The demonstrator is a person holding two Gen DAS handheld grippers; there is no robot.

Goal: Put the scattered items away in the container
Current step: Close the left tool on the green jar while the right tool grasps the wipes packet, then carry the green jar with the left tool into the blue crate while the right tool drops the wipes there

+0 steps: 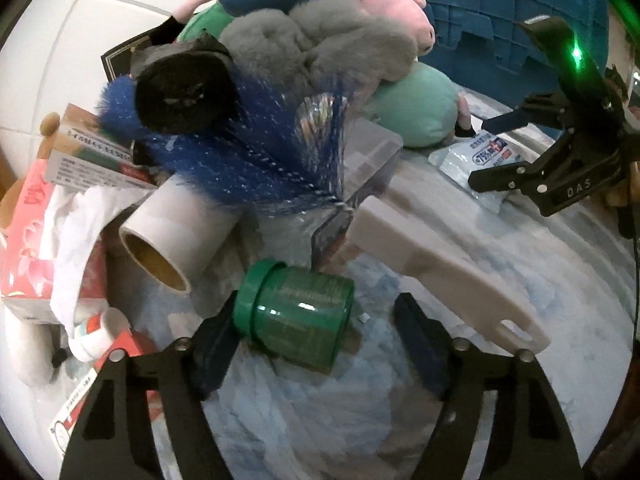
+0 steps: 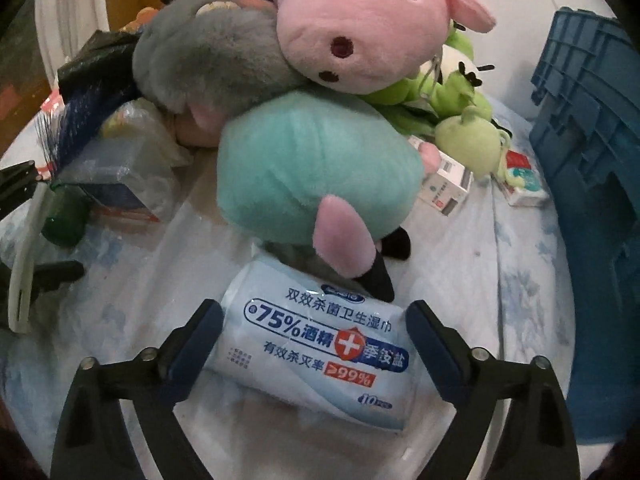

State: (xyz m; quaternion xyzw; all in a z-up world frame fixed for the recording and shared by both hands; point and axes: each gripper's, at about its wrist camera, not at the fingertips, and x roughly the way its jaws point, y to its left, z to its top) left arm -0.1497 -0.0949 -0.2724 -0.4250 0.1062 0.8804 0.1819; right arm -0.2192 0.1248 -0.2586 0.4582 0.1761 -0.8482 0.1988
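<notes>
A green plastic jar point(image 1: 296, 316) lies on its side on the pale blue bedsheet, between the fingers of my left gripper point(image 1: 316, 344). The left pad touches its lid, the right pad stands apart, so the gripper is open. A pack of wet wipes point(image 2: 316, 344) lies flat between the fingers of my right gripper point(image 2: 314, 340), which is open; a gap shows at the right pad. The blue crate point(image 2: 592, 160) stands at the right. In the left wrist view the right gripper point(image 1: 480, 152) hovers over the wipes pack point(image 1: 460, 164).
A heap of plush toys, with a pink pig point(image 2: 360, 28) and a teal one point(image 2: 312, 172), fills the middle. A white handle point(image 1: 440, 264), a tape roll point(image 1: 168, 248), a blue tinsel brush point(image 1: 248, 160), boxes point(image 1: 88, 156) and a tissue pack point(image 1: 28, 248) crowd the left.
</notes>
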